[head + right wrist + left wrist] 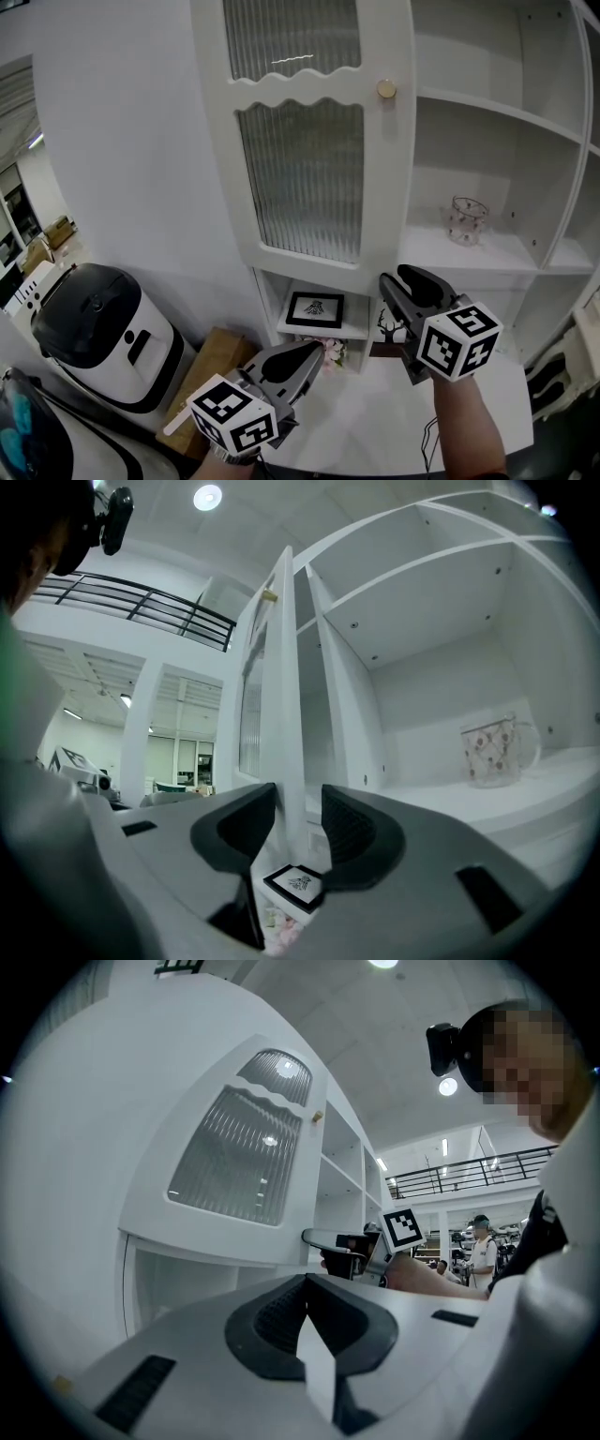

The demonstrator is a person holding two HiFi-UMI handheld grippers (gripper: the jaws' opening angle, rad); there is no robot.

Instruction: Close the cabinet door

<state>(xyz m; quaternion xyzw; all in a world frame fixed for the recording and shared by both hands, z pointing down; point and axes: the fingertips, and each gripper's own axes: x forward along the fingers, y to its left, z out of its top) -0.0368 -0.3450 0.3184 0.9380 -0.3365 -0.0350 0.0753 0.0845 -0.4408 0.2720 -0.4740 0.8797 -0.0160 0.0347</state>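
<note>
The white cabinet door (300, 178) with ribbed glass panes and a small round brass knob (386, 89) stands partly open in front of the cabinet's open shelves (497, 111). My right gripper (401, 284) is level just under the door's lower free corner, jaws open. In the right gripper view the door's free edge (281, 667) rises in line with the gap between the open jaws (300, 808); the pads do not press on it. My left gripper (305, 361) is lower and to the left, shut and empty (307, 1283), facing the door's front (234, 1157).
A patterned glass cup (468, 220) stands on the middle shelf (525, 258). A framed picture (315, 309) sits in the low compartment under the door. A black-and-white appliance (98, 328) and a cardboard box (211, 366) stand at the lower left. A person stands far off in the left gripper view.
</note>
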